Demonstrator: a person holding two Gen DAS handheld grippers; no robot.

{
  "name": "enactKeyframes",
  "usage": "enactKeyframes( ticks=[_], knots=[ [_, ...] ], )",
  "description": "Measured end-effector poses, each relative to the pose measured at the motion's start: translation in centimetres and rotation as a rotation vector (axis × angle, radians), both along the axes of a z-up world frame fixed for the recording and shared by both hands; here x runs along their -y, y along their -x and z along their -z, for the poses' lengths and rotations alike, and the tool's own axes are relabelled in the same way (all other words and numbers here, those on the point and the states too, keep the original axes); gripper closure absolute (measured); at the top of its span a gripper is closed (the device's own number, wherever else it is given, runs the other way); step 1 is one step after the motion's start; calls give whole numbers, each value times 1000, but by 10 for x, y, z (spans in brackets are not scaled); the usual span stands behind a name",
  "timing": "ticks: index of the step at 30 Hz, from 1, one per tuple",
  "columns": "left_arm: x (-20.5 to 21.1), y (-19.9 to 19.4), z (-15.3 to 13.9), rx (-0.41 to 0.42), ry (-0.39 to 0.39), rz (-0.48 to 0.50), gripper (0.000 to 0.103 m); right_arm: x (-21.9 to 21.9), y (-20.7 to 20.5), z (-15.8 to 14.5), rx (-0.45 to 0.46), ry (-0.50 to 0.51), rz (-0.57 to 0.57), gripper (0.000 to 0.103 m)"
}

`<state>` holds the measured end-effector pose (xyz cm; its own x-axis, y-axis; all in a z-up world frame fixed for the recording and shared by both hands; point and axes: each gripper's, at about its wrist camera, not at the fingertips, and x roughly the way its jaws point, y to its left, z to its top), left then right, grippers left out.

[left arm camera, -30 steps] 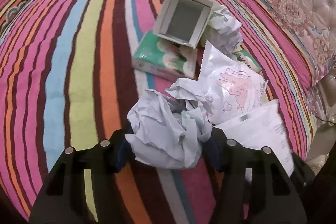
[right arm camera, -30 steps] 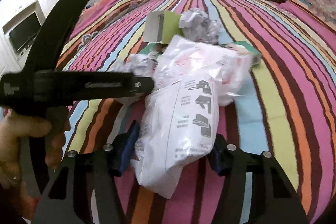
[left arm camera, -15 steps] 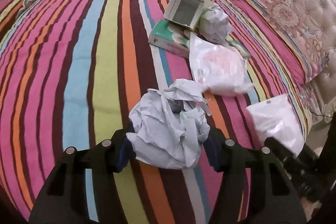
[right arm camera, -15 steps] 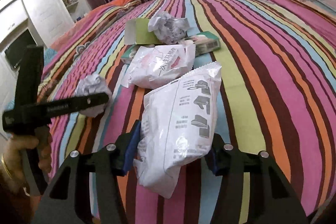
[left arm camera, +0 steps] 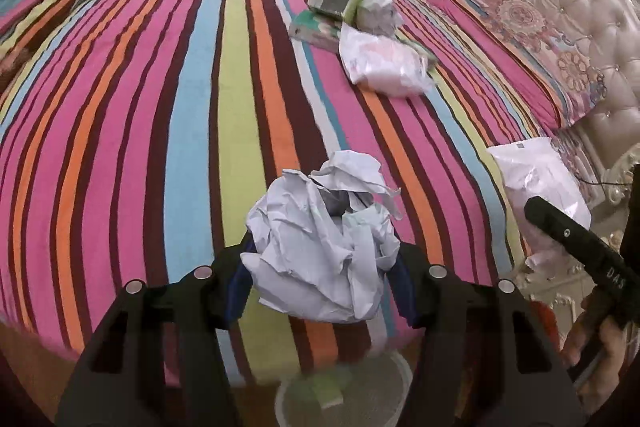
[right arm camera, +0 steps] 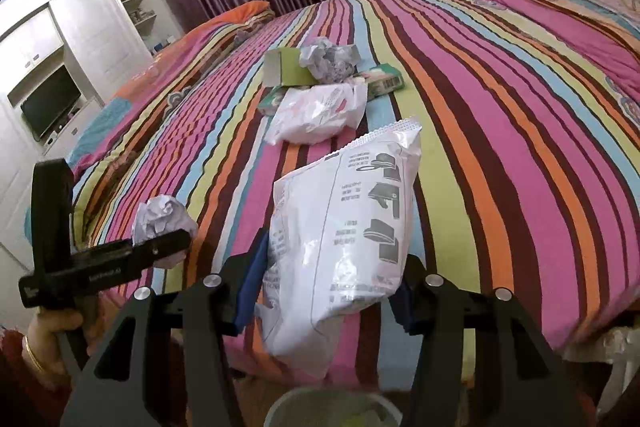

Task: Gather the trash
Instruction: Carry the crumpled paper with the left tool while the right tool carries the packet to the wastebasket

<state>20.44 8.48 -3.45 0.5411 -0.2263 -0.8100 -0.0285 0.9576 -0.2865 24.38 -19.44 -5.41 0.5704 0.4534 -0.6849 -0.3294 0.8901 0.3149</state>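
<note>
Left wrist view: bed [left arm camera: 168, 115] edge w/ bin [left arm camera: 384, 399] just below. Risk: white bag [right arm camera: 340, 227], big & slick, may catch bin's rim or slip early; paper ball [left arm camera: 324, 247] could bounce out. Right gripper [right arm camera: 324, 291] clamps bag, left gripper [left arm camera: 320, 279] clamps ball, both angled fwd over bed's near edge, above bin.

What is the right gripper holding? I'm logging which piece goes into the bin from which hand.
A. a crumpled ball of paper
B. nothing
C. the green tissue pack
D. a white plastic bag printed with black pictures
D: in the right wrist view the right gripper is clamped on the white plastic bag printed with black pictures, while the crumpled paper ball sits in the left gripper.
</note>
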Motion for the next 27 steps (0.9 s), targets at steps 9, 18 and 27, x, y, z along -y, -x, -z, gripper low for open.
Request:
enactKeyframes(
  ticks=[9, 18, 27],
  knots=[
    [13, 69, 4, -1, 7, 23, 46, 5, 51, 4, -57, -23, -36, 52],
    [40, 120, 24, -57, -13, 87, 46, 3, 91, 22, -138, -8, -56, 52],
    [80, 147, 63, -183, -52, 192, 46, 6, 125, 60, -286, 28, -60, 52]
  ],
)
